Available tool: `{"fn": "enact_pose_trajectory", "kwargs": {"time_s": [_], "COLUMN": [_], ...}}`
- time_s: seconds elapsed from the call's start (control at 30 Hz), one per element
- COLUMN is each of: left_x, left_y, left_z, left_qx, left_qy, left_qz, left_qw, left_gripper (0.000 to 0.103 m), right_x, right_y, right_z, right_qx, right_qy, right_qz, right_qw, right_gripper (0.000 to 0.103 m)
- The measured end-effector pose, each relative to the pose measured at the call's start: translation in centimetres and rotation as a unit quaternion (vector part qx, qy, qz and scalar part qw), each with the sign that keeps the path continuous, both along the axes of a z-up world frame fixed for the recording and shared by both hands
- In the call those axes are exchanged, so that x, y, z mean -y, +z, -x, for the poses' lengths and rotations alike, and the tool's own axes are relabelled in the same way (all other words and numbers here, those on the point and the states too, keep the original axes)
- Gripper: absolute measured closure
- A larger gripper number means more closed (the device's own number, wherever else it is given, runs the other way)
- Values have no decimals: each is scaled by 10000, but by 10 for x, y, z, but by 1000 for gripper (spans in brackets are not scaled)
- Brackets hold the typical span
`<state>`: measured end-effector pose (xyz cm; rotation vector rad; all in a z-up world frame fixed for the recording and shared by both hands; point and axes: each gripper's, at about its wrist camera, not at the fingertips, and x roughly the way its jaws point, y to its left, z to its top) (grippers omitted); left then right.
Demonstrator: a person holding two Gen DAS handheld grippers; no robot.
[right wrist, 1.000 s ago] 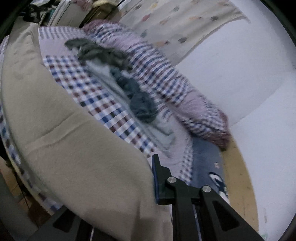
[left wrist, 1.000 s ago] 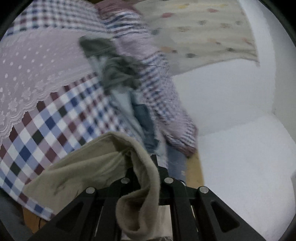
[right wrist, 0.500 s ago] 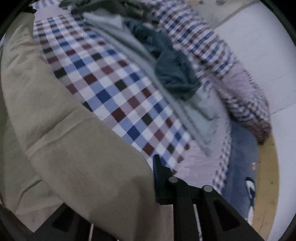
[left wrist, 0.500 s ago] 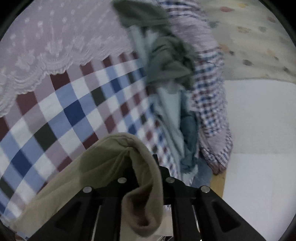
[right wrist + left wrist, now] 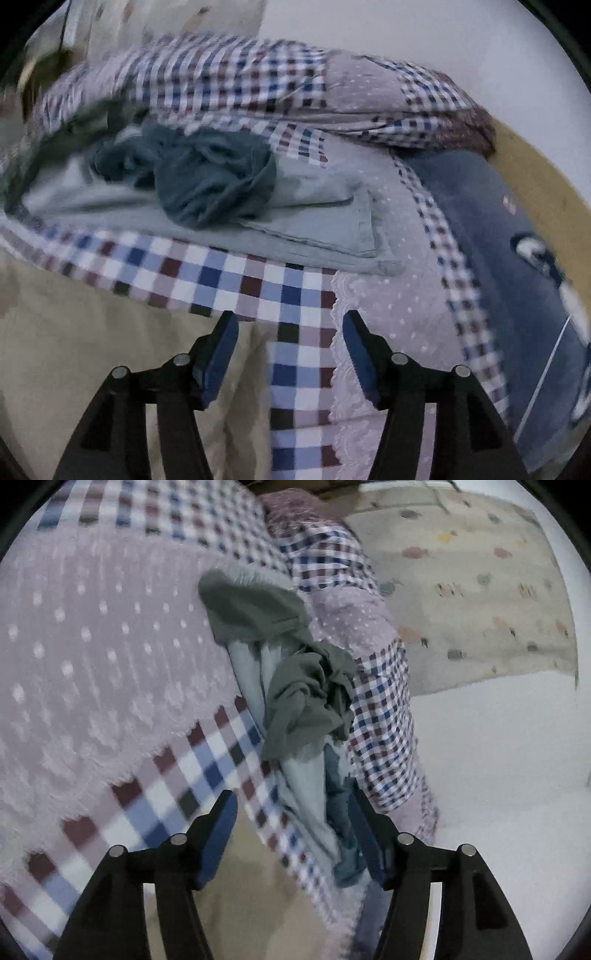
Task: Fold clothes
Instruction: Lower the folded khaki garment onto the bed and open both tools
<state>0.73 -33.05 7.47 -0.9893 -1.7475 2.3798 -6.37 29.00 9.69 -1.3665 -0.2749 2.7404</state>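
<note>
Clothes lie on a bed with a checked cover (image 5: 207,771). Both grippers stand released, with nothing between the jaws.

Left gripper (image 5: 293,834):
- Jaws spread wide; blue pads face each other across an empty gap.
- A beige garment (image 5: 243,897) lies flat under the gap and below the left jaw, on the cover.
- A grey-green garment (image 5: 303,698) lies crumpled ahead of the jaws, slightly right of centre.
- A light blue garment (image 5: 306,786) runs from under the grey-green one down towards the right jaw.
- A dark teal garment (image 5: 340,812) lies just beside the inner face of the right jaw; contact cannot be determined.
- A checked quilt (image 5: 384,716) is bunched ahead and to the right of the right jaw.
- A lace-edged dotted panel (image 5: 92,657) of the cover fills the area ahead and to the left.
- A pale spotted curtain (image 5: 472,590) hangs far ahead on the right.

Right gripper (image 5: 290,350):
- Jaws spread wide; the gap shows only the cover (image 5: 291,295).
- The beige garment (image 5: 81,350) lies under and to the left of the left jaw, spread flat.
- The light blue garment (image 5: 314,229) lies folded ahead of the jaws.
- The dark teal garment (image 5: 214,181) rests crumpled on top of it, ahead and left.
- The quilt (image 5: 258,81) is heaped far ahead.
- A dark blue printed sheet (image 5: 491,229) lies to the right of the right jaw.
</note>
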Motion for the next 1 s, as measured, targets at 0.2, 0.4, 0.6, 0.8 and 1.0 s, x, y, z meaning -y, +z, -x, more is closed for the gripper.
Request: {"fn": "enact_pose_trajectory", "kwargs": {"time_s": [0.2,0.4,0.6,0.8,1.0], "left_x": [-2,-21,-41,-44,-48], "left_y": [-8,-36,-51,-62,-67], "left_z": [-45,-112,-146,-171,-188], "left_qx": [122,289,431,512,539], "left_qy": [-494,-843,-1056,-919,-911], "left_qz": [1242,1664,1676,1661,1524], "left_qw": [9910,9820,9792,9805,9826], "left_gripper": [36,35,35,33,33], "right_x": [-31,-47,-63,-47,-35], "right_y": [-13,-37,-71,-73,-76], "right_z": [-62,-164,-234,-247,-259], "right_qx": [197,113,-37,-40,-47], "right_qy": [-35,-223,-914,-751,-808], "right_qz": [857,1781,2554,2516,2581], "right_qw": [9961,9837,9625,9649,9627], "right_gripper": [37,37,37,37,37]}}
